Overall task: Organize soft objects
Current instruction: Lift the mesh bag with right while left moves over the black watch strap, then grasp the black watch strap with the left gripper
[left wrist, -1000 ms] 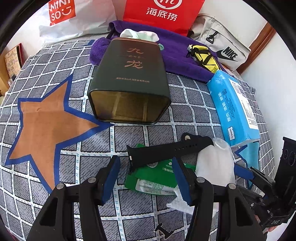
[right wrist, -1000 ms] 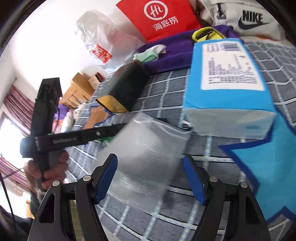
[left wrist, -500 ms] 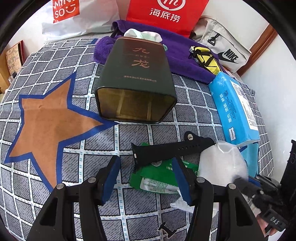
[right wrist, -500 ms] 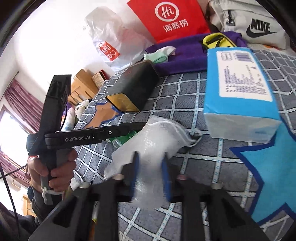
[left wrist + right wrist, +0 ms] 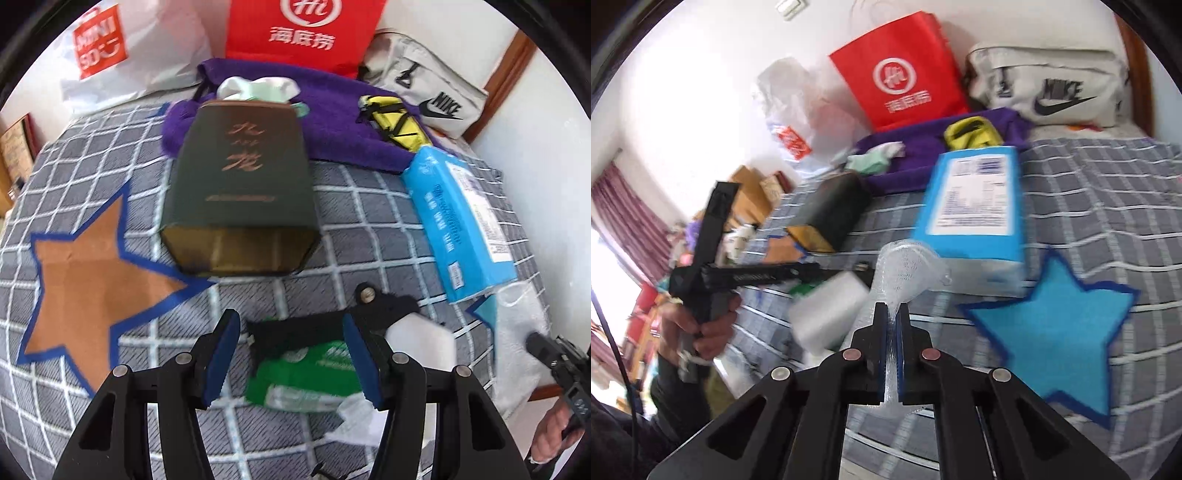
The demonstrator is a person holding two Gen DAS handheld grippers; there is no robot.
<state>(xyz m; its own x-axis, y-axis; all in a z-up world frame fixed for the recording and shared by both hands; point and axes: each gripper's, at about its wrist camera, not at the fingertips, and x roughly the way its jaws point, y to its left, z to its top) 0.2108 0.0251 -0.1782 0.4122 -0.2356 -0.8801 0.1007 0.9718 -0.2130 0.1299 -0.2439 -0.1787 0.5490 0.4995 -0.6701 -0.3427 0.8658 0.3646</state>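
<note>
Clear plastic bag pinched in your right tool, lifted off the bed.

Your right tool point(image 5: 893, 325) has just clenched on the clear plastic bag point(image 5: 905, 266), which rises ahead of its tips, in front of the blue tissue pack point(image 5: 975, 206). Your left tool point(image 5: 291, 354) stands spread and holds nothing; between its fingers and just beyond lie a black watch strap point(image 5: 325, 325) and a green packet point(image 5: 306, 373), with the dark tin point(image 5: 240, 184) farther ahead on the checked bedspread point(image 5: 92, 177).
</note>
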